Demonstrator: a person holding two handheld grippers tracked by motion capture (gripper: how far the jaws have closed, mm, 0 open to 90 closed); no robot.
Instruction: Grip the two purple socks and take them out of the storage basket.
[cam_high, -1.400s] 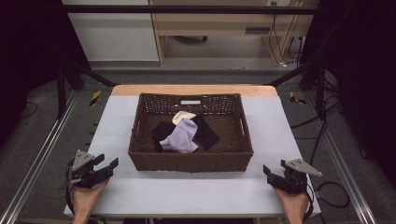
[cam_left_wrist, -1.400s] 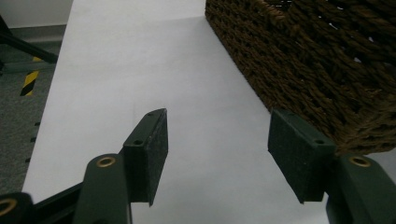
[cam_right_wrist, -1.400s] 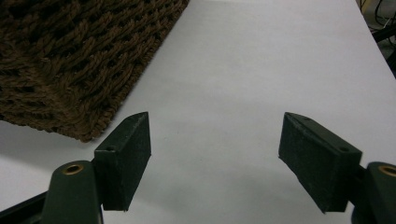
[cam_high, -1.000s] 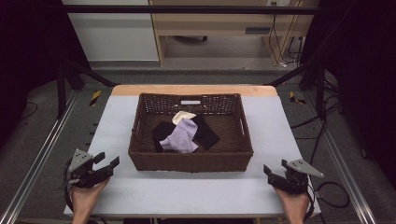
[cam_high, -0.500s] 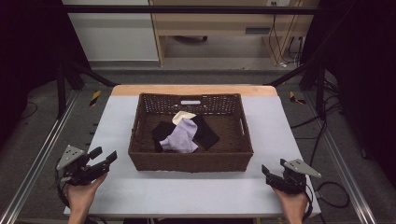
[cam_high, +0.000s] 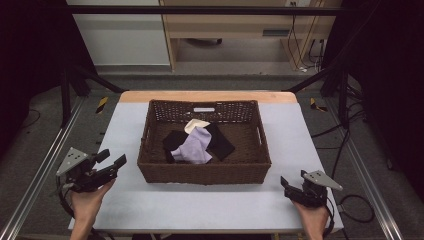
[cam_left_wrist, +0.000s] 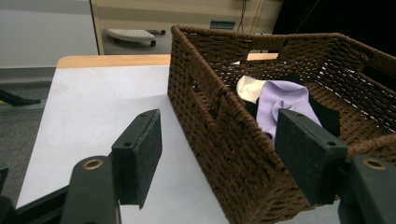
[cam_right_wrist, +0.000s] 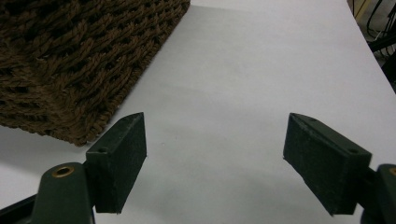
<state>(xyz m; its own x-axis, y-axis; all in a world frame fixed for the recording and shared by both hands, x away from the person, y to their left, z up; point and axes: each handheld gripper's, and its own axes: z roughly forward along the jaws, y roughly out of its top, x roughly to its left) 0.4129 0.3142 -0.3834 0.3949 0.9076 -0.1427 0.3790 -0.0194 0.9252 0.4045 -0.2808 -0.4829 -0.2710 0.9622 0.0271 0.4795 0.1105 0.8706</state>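
A dark brown wicker basket (cam_high: 205, 172) sits in the middle of the white table (cam_high: 200, 207). Inside it lie a lilac cloth (cam_high: 194, 147), a black cloth (cam_high: 223, 143) and a cream cloth (cam_high: 196, 124). My left gripper (cam_high: 114, 157) hovers off the basket's front left corner, raised above the table edge. Its jaws have just been opening and stand open with nothing between them. In the left gripper view the basket (cam_left_wrist: 201, 88) and the lilac cloth (cam_left_wrist: 280, 95) lie beyond the jaws. My right gripper (cam_high: 292, 180) rests open near the front right corner, empty (cam_right_wrist: 215, 130).
Bare table surface lies left, right and in front of the basket. The basket corner (cam_right_wrist: 70, 70) is close to the right gripper's left jaw. Metal frame rails (cam_high: 40, 175) run along both table sides. Cables (cam_high: 357, 207) trail on the floor at the right.
My left gripper has risen and drifted slightly left, tilting toward the basket. The right gripper and the basket's contents have not moved.
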